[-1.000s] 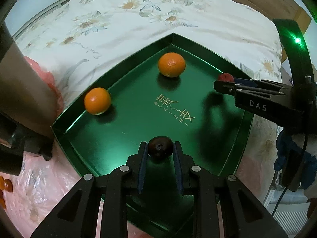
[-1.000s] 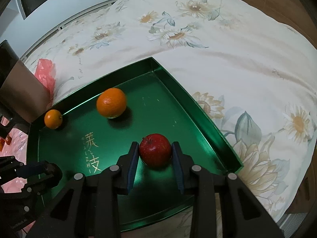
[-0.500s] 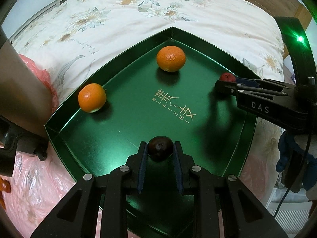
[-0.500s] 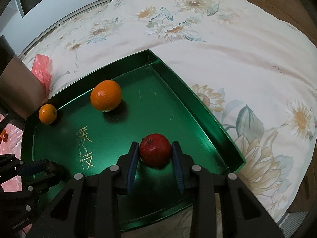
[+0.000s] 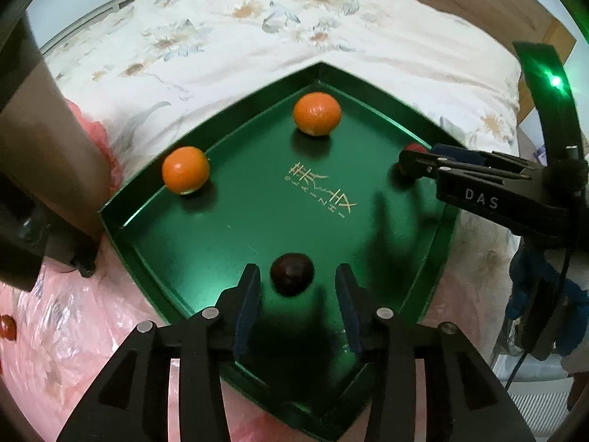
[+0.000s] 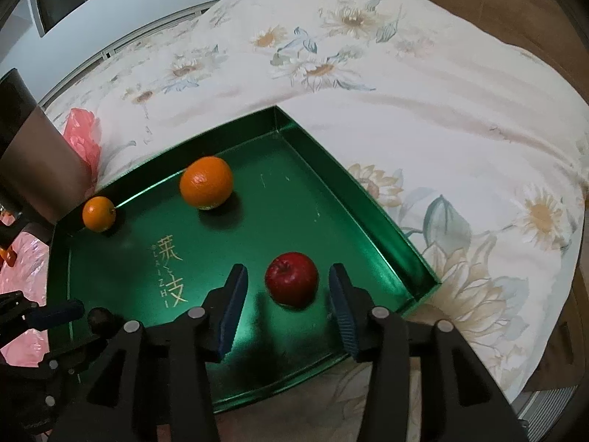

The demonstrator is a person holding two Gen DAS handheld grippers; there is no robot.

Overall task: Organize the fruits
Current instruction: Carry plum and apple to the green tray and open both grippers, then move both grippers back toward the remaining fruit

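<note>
green tray (image 6: 368, 199) on floral bedspread (image 6: 423, 84)

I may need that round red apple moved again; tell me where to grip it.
Grip the round red apple across its widest middle, coming down from above with the fingers on either side: it sits stem-up on the green metal tray, sides clear.

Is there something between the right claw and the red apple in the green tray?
Nothing visible. The red apple sits on the green tray directly between the fingers of the right claw, whose jaws are opening, with a bare gap on each side. The oranges lie farther back.
</note>
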